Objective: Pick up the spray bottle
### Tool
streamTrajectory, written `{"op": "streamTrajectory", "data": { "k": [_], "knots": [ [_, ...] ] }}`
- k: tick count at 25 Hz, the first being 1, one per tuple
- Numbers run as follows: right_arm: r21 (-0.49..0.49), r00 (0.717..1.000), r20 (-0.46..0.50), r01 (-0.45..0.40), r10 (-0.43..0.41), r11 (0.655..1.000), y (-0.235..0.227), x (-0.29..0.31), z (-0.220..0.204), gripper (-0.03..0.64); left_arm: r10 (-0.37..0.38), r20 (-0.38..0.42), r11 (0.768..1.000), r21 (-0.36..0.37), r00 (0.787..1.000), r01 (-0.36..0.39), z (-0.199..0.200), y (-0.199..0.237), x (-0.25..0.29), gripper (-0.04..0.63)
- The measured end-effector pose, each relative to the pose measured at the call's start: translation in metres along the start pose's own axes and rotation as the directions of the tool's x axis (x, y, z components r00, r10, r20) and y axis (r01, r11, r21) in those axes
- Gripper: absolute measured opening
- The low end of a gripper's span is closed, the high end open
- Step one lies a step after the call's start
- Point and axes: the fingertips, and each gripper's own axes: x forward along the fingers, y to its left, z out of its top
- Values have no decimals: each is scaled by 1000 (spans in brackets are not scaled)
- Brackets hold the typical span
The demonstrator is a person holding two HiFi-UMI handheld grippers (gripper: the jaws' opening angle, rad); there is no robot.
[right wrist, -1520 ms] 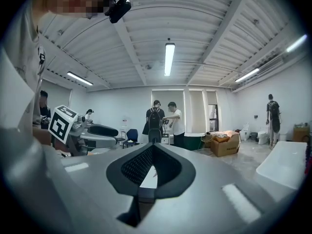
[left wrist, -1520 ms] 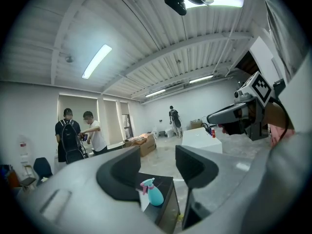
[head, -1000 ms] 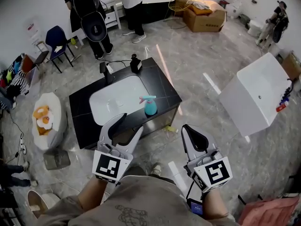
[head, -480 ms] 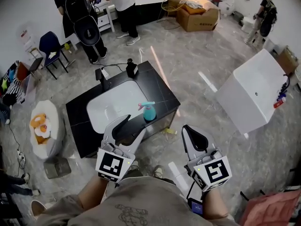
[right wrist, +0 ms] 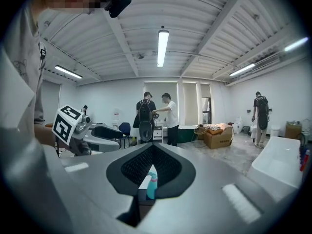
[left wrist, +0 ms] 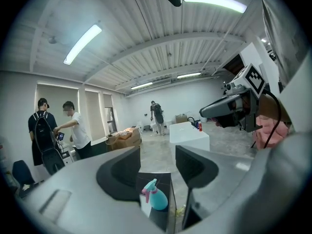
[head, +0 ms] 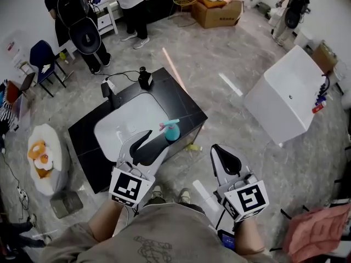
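Observation:
A teal spray bottle (head: 172,131) with a pink trigger stands upright at the front right corner of a black counter (head: 185,107), beside its white basin (head: 127,126). My left gripper (head: 152,146) is open and empty, its tips just short of the bottle at the counter's front edge. Through the gap of the left gripper (left wrist: 157,154) the spray bottle (left wrist: 157,196) shows low down. My right gripper (head: 220,152) is shut on nothing, off the counter to the right and lower. Past the right gripper (right wrist: 152,148) a sliver of the spray bottle (right wrist: 151,184) is visible.
A black faucet (head: 108,90) and a black dispenser (head: 145,78) stand at the counter's far edge. A white bathtub (head: 283,98) lies on the floor to the right. People (head: 131,1), a chair (head: 41,55) and a cardboard box (head: 215,10) are at the back.
The counter and bottle have slid left and nearer in the head view. My left gripper now overlaps the counter's front edge, closer to the bottle. Both grippers keep their states.

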Motion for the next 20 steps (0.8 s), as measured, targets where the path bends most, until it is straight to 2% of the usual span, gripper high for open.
{"op": "streamTrajectory", "data": {
  "k": [5, 10, 15, 20],
  "knots": [
    [23, 999, -30, 34, -34, 999, -2, 12, -7, 29, -61, -4, 997, 36, 998, 61, -15, 9, 19, 225],
    [47, 998, -48, 46, -44, 998, -6, 26, -14, 29, -102, -66, 992, 73, 993, 107, -40, 18, 44, 225],
    [69, 995, -82, 60, -54, 996, -11, 42, -30, 29, -133, -95, 990, 24, 987, 136, -60, 25, 65, 225],
    [73, 990, -128, 68, -58, 995, -13, 59, -49, 29, -158, -119, 986, 29, 980, 163, -88, 31, 89, 225]
  ]
}}
